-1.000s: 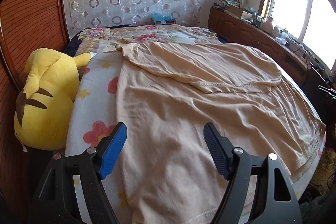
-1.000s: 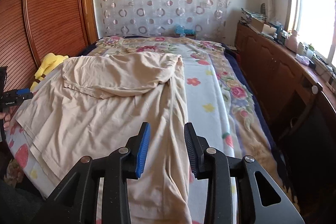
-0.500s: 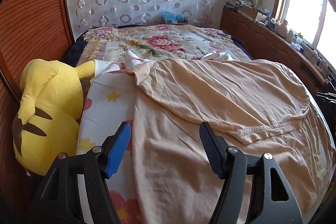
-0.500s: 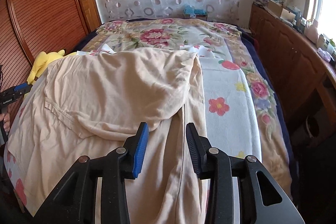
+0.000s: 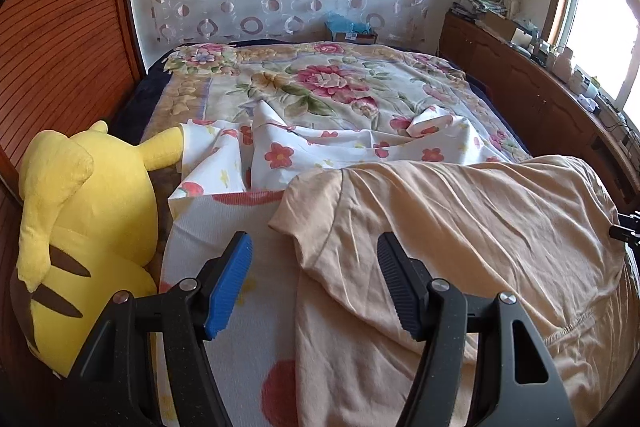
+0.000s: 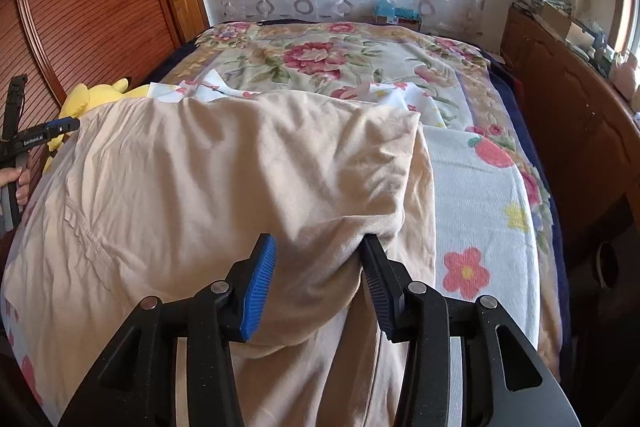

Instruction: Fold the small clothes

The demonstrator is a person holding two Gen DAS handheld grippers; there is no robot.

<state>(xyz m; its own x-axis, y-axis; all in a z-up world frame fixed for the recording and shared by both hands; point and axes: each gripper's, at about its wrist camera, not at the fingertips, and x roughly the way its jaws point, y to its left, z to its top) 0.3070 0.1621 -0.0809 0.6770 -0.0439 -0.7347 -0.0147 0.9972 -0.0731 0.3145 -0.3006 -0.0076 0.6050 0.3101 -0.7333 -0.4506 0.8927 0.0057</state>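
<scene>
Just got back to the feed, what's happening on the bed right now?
A person with a gripper in each hand is folding a beige shirt on the floral bedspread. Its top half lies folded down over the lower half. The left gripper is open over the sleeve edge. The right gripper has just been opening, with a fold loose between its jaws.

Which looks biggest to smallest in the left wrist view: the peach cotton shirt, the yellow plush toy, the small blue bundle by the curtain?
1. Peach cotton shirt
2. Yellow plush toy
3. Small blue bundle

The bundle sits far back against the curtain, so its real size is unsure.
</scene>
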